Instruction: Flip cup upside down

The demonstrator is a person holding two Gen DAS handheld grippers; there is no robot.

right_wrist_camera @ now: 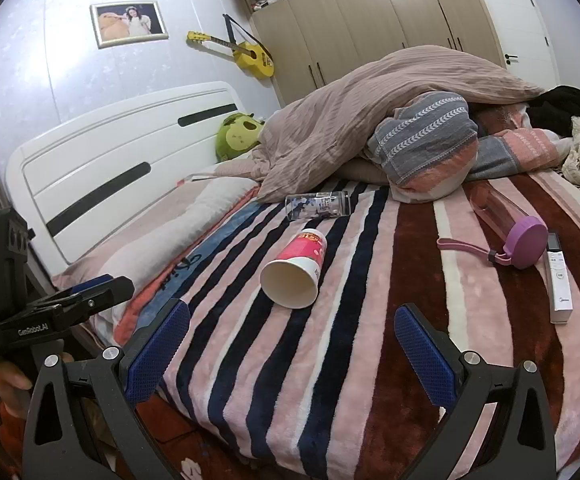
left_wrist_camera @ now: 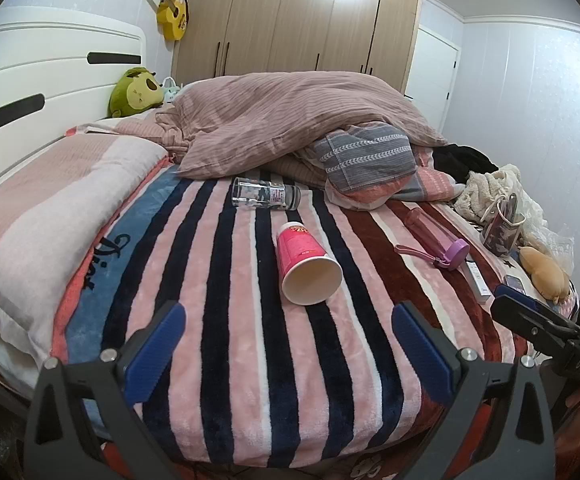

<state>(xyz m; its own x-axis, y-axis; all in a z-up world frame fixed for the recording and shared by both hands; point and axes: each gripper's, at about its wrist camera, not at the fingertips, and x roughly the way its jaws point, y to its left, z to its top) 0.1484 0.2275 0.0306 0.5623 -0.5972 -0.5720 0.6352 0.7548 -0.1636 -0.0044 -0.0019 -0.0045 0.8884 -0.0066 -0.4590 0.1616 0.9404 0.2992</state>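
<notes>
A pink and white paper cup point(left_wrist_camera: 308, 264) lies on its side on the striped blanket point(left_wrist_camera: 225, 320), its open mouth facing me. It also shows in the right wrist view point(right_wrist_camera: 296, 270). My left gripper point(left_wrist_camera: 287, 350) is open and empty, a short way in front of the cup's mouth. My right gripper point(right_wrist_camera: 292, 354) is open and empty, also just short of the cup. Each gripper shows at the edge of the other's view, the right one point(left_wrist_camera: 530, 316) and the left one point(right_wrist_camera: 89, 296).
A clear glass point(left_wrist_camera: 265, 194) lies on its side behind the cup. A pink bottle with a purple lid point(right_wrist_camera: 510, 224) and a white remote point(right_wrist_camera: 558, 280) lie to the right. A heaped duvet point(left_wrist_camera: 290, 120), pillows and clothes fill the back of the bed.
</notes>
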